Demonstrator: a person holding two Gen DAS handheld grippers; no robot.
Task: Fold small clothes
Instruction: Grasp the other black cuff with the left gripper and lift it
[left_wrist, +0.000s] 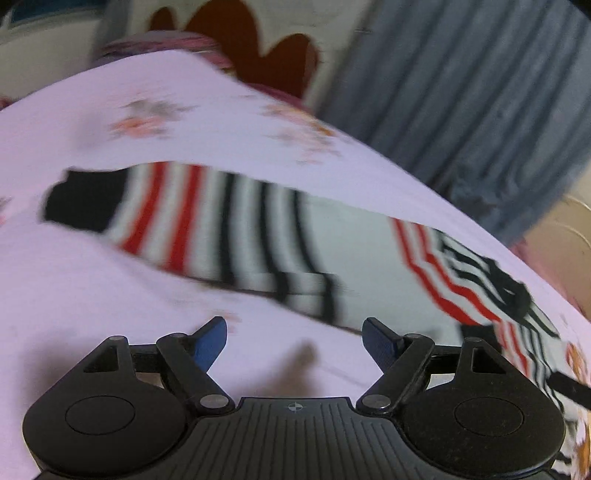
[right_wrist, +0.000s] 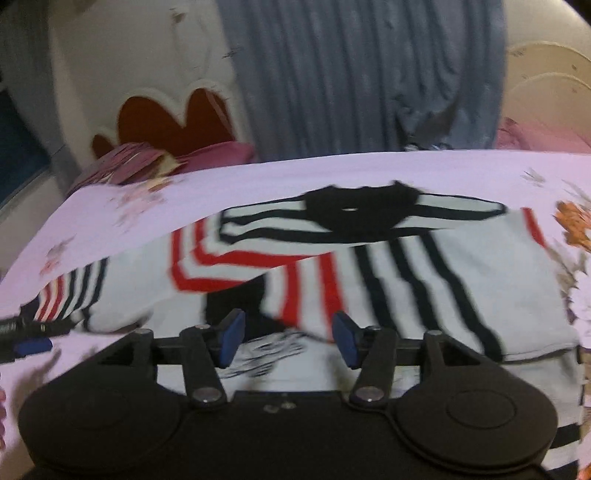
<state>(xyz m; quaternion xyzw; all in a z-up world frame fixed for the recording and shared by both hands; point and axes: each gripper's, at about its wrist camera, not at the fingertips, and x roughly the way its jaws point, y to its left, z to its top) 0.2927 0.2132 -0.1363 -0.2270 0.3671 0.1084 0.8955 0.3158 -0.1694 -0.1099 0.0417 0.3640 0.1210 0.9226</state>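
A small white sweater (right_wrist: 480, 266) with red and black stripes and a black collar lies spread on a pale pink floral bedsheet (right_wrist: 295, 170). One sleeve (left_wrist: 221, 225) with a black cuff stretches to the left in the left wrist view. My left gripper (left_wrist: 295, 339) is open above bare sheet, just short of the sleeve's edge, with nothing between its blue pads (left_wrist: 210, 343). My right gripper (right_wrist: 288, 339) stands open over the sweater's folded lower part, and its pads (right_wrist: 232, 339) press on nothing. The other gripper's tip (right_wrist: 29, 343) shows at the left edge.
A grey-blue curtain (right_wrist: 362, 74) hangs behind the bed. A dark red scalloped headboard shape (right_wrist: 173, 122) and pink patterned pillows (right_wrist: 147, 158) sit at the far left. Cream curved furniture (right_wrist: 546, 85) stands at the far right.
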